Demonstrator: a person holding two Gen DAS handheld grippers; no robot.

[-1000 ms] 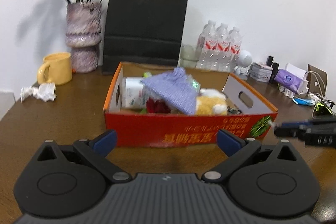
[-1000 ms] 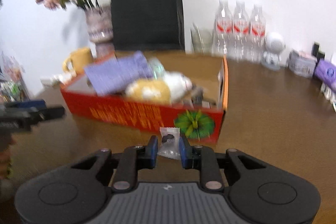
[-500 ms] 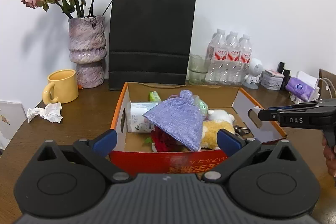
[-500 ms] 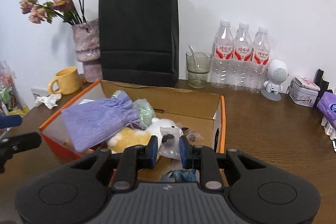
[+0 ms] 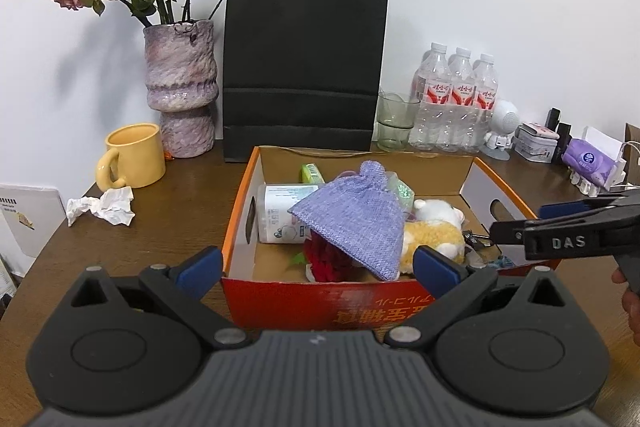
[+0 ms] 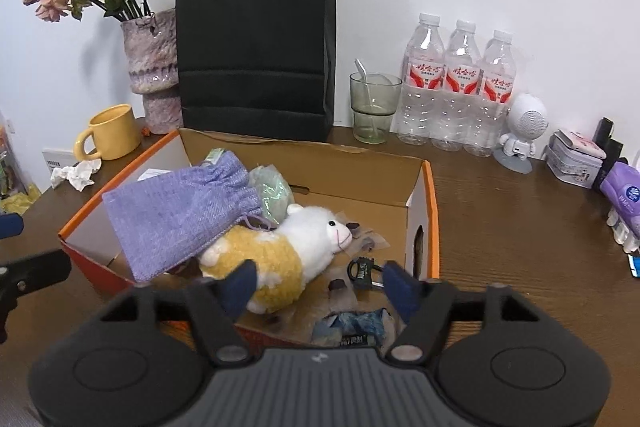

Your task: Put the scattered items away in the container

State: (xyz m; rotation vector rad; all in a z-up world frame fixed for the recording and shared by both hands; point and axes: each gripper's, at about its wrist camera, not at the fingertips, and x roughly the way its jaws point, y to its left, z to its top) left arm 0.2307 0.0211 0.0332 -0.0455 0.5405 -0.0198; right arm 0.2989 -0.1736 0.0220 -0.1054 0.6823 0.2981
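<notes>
At the bottom of the right wrist view, the right tool stood with its blue pads spread wide and nothing pinched between them; its jaws had just been opening. Just beyond and below the pads, a small clear packet with a dark piece inside lay on the floor of the box, near the lower centre of the frame beside a small dark padlock. Further in, a yellow and white plush sheep lay on its side, and a purple cloth pouch leaned over it toward the left. In the left wrist view, the left tool was likewise wide open and empty at the bottom, hovering before the box's red front wall, while the right tool reached in from the right edge above the box's right side. Beyond the box on the brown tabletop, a yellow mug and a crumpled tissue sat at left, and a black paper bag, a vase of dried roses, a glass and three water bottles stood along the white wall.
</notes>
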